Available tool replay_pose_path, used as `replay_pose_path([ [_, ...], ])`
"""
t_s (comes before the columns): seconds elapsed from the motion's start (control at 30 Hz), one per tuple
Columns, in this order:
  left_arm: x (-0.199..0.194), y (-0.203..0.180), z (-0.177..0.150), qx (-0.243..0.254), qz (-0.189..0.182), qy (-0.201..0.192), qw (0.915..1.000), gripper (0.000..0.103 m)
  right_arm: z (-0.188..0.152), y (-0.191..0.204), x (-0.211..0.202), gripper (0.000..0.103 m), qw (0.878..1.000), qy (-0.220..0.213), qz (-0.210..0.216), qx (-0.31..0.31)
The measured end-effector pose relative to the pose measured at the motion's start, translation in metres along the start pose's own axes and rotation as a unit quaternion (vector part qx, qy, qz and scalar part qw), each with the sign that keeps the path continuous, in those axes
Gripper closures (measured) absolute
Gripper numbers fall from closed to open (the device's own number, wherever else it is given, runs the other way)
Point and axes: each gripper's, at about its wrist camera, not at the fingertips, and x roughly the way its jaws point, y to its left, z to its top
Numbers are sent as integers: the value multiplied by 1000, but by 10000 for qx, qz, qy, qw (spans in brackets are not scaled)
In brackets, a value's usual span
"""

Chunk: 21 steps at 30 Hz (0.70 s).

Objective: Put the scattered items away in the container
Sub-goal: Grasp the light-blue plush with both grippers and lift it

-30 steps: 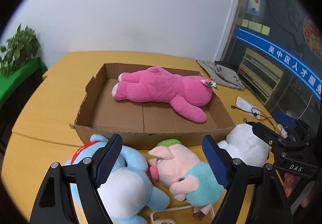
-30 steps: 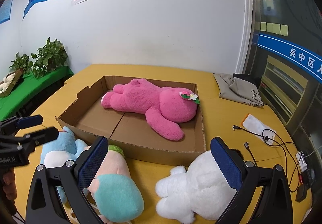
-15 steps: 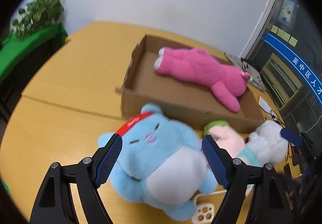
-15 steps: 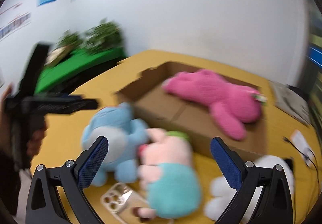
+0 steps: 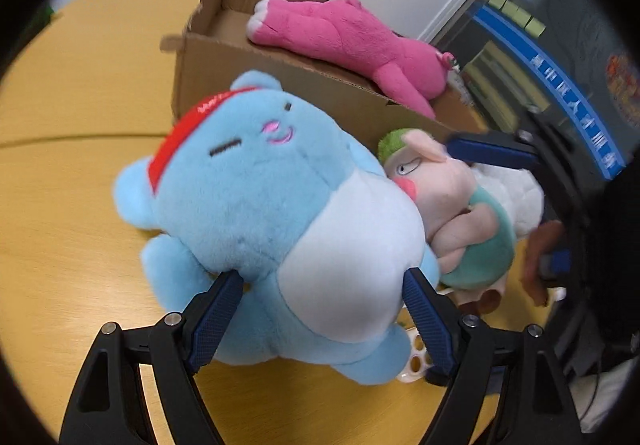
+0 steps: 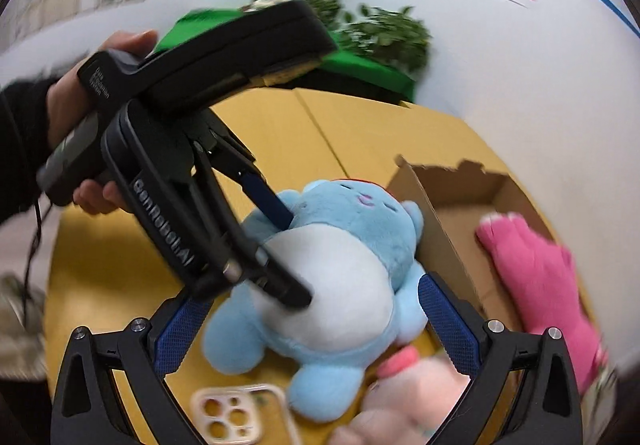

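Note:
A light blue plush [image 5: 256,205] with a white belly and a red headband lies on the yellow table in front of the cardboard box [image 5: 280,85]. My left gripper [image 5: 324,301] is open and straddles its lower body, the pads [image 5: 218,311] against the fur. From the other side, my right gripper [image 6: 316,325] is open around the same blue plush [image 6: 352,229], close to the left gripper [image 6: 294,261]. A pink plush [image 5: 344,33] lies inside the box [image 6: 440,229]. A pig plush [image 5: 452,197] rests against the blue one.
A white plush [image 5: 516,193] lies behind the pig by the box. A clear phone case [image 6: 236,417] lies on the table [image 5: 80,205] under the blue plush. A hand [image 6: 64,93] holds the left gripper. Plants [image 6: 380,33] stand on a green ledge by the wall.
Both grippers dropped and closed in on the blue plush. The left one shifted from the pig onto it. The right one rolled and swung left, away from the white plush.

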Motion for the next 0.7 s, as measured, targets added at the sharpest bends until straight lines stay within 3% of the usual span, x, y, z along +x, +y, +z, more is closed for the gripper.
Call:
replay_pose_path([
  [0.17, 11, 2, 0, -100, -221, 107, 9996, 27, -7, -6, 49, 0, 9962, 654, 203, 543],
  [0.23, 11, 0, -2, -108, -201, 92, 9997, 32, -9, 8, 63, 0, 9957, 794, -161, 453],
  [0.33, 9, -4, -1, -108, -221, 7, 9997, 38, -11, 9, 67, 4, 9928, 778, -417, 809],
  [0.47, 3, -23, 0, 140, 7, -62, 9999, 41, -15, 4, 54, 17, 9897, 514, -460, 1258],
  [0.6, -11, -40, 2, 323, 126, -240, 9991, 42, -17, -11, 33, 22, 9829, 122, -343, 1807],
  [0.7, -34, -56, 15, 562, 170, -546, 9968, 42, -3, -20, 16, 22, 9776, -181, -528, 2028],
])
